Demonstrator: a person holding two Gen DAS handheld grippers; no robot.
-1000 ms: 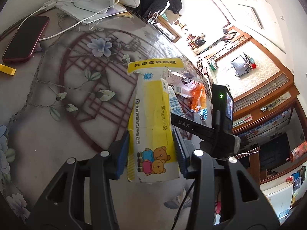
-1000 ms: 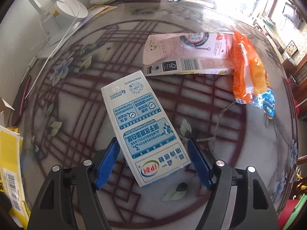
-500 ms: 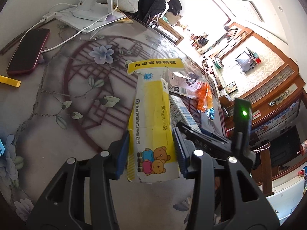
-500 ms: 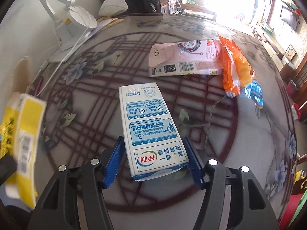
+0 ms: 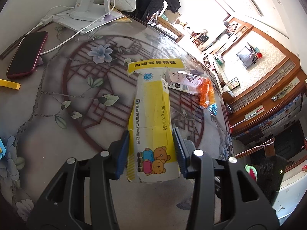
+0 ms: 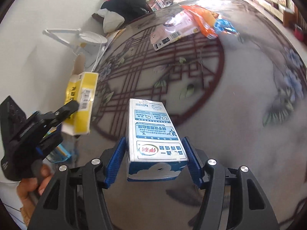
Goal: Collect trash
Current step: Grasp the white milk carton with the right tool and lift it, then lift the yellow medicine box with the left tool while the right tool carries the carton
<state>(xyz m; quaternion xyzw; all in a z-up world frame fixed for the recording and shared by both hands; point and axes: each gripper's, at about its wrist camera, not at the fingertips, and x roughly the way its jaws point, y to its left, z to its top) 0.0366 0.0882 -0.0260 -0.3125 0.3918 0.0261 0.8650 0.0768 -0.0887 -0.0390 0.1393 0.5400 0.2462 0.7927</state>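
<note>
- Yellow box (image 5: 151, 126): lower sides covered by the blue fingers (image 5: 122, 153); small print too fine to read.
- Milk carton (image 6: 153, 134): its underside is hidden; both flanks masked by fingers (image 6: 115, 163).
- Pink packet (image 6: 172, 30) and orange wrapper (image 6: 203, 21), far edge of the worktop (image 6: 239, 105): smeared by blur, lettering illegible.
- Hand (image 6: 30, 189): cut off at the picture's left edge, partly behind the black tool.
- Phone (image 5: 26, 55): its screen is dark.
- Blue item (image 5: 1, 149), near-left worktop edge: mostly out of frame, unidentifiable.
- Desk lamp (image 5: 84, 7): its top is cropped.
</note>
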